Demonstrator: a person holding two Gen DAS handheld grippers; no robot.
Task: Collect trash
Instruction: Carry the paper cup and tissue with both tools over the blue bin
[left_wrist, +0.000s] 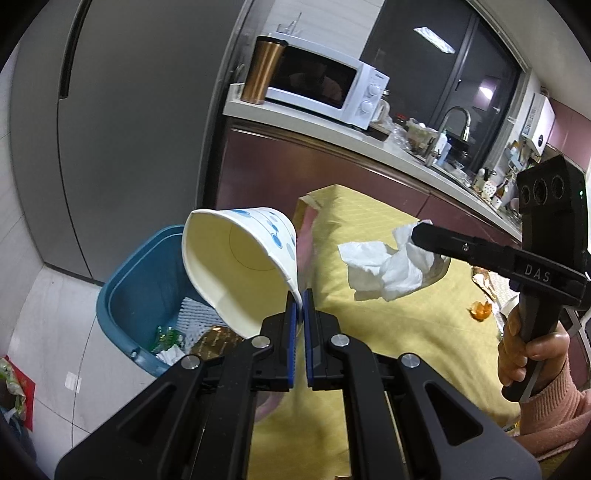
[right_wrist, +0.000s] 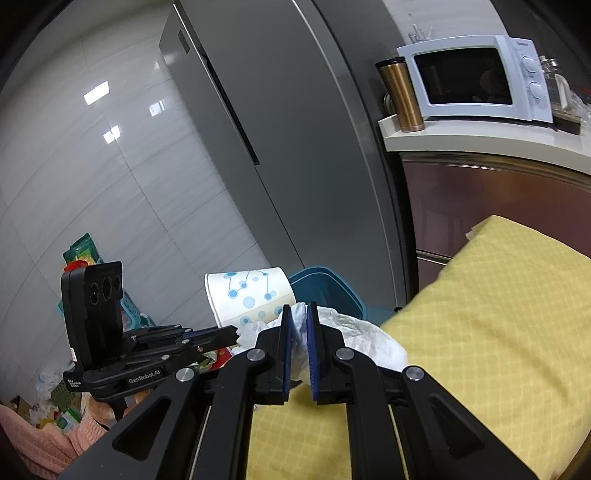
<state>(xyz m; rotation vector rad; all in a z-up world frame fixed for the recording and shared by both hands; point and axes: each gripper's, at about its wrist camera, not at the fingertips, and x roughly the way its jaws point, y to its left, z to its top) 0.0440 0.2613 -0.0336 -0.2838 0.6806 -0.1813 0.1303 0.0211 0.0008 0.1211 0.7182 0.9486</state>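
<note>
Left tongs (left_wrist: 302, 301) pinching paper cup (left_wrist: 240, 266), right tongs (right_wrist: 299, 314) clamping tissue (right_wrist: 354, 332)

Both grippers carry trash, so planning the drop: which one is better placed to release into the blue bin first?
Left. The left gripper holds the paper cup by the blue bin; the right gripper's tissue hangs over the yellow cloth.

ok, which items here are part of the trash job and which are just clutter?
Job:
- paper cup, pinched at its rim by the left claw
- crumpled tissue, held in the right claw
- blue bin, already holding wrappers
- orange peel scrap on the yellow tablecloth

Clutter:
- microwave
- copper tumbler
- fridge
- faucet
</note>
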